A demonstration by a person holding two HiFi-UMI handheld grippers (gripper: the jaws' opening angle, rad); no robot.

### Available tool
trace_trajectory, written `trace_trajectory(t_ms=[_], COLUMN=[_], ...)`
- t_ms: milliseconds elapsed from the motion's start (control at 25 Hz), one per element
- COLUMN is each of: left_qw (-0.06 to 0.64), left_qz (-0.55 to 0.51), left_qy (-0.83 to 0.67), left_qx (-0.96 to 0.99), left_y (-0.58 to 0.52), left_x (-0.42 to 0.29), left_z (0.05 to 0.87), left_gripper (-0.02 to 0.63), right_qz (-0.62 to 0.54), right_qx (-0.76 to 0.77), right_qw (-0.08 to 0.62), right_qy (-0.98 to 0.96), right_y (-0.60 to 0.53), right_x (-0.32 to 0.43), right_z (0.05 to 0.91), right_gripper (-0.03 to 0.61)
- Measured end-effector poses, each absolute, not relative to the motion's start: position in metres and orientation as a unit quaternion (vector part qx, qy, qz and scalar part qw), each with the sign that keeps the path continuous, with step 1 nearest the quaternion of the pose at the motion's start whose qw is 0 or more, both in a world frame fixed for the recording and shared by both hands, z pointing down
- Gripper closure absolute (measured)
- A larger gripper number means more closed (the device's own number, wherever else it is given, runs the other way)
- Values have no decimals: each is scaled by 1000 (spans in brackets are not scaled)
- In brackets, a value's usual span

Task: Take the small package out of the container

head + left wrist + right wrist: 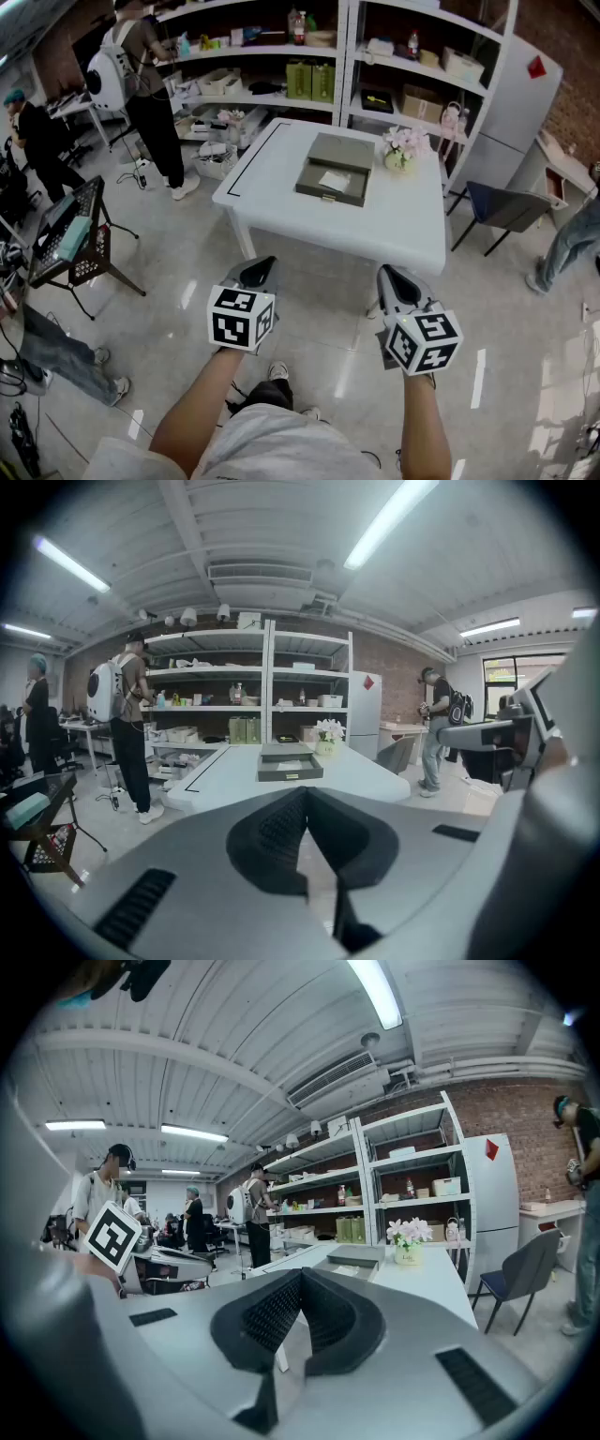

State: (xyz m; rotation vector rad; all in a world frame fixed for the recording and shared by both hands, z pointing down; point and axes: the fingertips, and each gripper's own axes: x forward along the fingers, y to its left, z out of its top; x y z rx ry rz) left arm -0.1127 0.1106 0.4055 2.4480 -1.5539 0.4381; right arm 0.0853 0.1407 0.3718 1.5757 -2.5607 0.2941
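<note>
The left gripper (259,269) and right gripper (390,276) are both closed and empty. The container (330,190) holding the small package (334,180) sits well ahead on the white table (403,225), marginally nearer the right.

Head view steeply down; gripper views level; all share table (375,230).

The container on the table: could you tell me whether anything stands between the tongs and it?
Nothing visible does: only floor and table top lie between the left tongs, the right tongs and the container; the flower pot stands beside it.
</note>
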Motion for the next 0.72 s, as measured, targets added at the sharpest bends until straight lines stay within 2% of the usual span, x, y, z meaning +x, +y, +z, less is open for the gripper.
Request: trace_trajectory(t_ms=[720], left_qw=[121], left_qz=[157], left_qy=[-504], left_qx=[840], left_y=[-14], left_x=[-105], left_z=[433], left_gripper=[611], right_qz=[117], right_qx=[557], right_qw=[67], right_qy=[-820], right_y=[28], right_x=[104], right_z=[400], right_gripper=[574])
